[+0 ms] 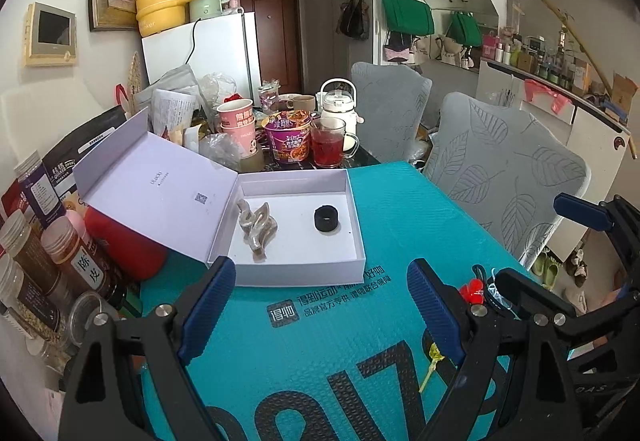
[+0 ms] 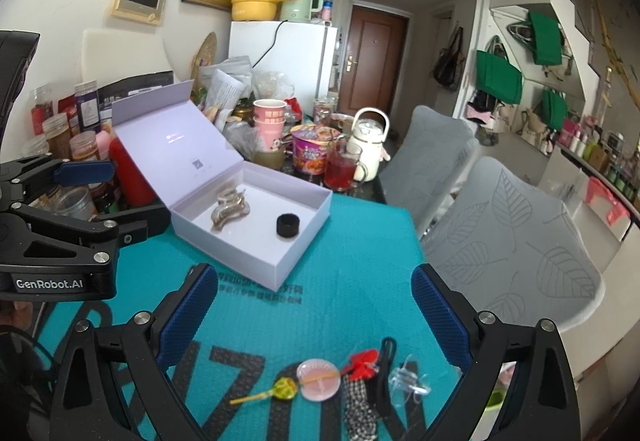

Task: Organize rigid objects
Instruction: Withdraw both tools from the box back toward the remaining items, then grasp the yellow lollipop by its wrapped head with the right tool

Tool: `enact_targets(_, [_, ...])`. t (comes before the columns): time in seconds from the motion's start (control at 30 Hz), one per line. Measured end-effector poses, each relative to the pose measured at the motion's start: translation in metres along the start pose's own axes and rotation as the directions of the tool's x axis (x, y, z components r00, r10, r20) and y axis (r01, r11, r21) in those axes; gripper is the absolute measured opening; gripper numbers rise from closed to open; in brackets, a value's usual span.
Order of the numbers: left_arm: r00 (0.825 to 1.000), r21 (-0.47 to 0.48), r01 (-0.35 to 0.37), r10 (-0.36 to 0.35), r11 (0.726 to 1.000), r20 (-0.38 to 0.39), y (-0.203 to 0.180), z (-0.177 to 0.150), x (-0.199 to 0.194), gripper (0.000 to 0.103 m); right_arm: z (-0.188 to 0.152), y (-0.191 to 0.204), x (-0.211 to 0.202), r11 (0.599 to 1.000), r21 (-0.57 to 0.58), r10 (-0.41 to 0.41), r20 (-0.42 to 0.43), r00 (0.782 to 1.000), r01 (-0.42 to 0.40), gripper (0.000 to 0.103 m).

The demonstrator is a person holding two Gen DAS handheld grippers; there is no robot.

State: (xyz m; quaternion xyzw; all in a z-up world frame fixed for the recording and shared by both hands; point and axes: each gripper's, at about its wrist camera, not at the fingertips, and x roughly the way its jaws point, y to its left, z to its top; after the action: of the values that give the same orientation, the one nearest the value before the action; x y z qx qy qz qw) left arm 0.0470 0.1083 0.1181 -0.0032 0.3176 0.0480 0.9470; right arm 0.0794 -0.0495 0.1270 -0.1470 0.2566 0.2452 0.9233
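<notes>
On the teal mat (image 2: 340, 301), a white box (image 2: 256, 225) stands open before crowded cups (image 2: 270, 117) and jars (image 2: 60, 133). Lollipop (image 2: 280, 389), badge (image 2: 320, 380) and clips (image 2: 408, 381) lie near the right gripper (image 2: 316, 305); it and the left gripper (image 1: 320, 301) are both released, empty.

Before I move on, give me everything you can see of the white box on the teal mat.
The white box is a shallow rectangular gift box, seemingly rigid card, resting flat on the teal mat. Its hinged lid stands open, tilted back toward the red container, a small QR code printed inside. On its floor lie a pearly hair claw clip and a black ring-shaped piece, apart from each other. Neither pair of tongs touches it.
</notes>
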Motion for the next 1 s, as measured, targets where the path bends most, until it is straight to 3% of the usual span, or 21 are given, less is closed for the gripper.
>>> enact_targets(0.37, [0.998, -0.009, 0.05, -0.051, 0.999, -0.044, -0.014, -0.038, 0.006, 0.089, -0.041, -0.002, -0.005, 0.999, 0.053, 0.014, -0.031, 0.999, -0.012, 0.099])
enact_targets(0.6, [0.994, -0.034, 0.066, -0.068, 0.997, -0.089, -0.014, -0.062, 0.015, 0.089, -0.07, -0.008, 0.009, 0.99, 0.139, -0.001, -0.092, 0.996, 0.014, 0.099])
enact_targets(1.0, [0.982, -0.017, 0.071, -0.073, 0.997, -0.173, -0.01, -0.096, 0.038, 0.089, -0.108, 0.002, 0.035, 0.982, 0.177, -0.03, -0.193, 0.981, 0.065, 0.095])
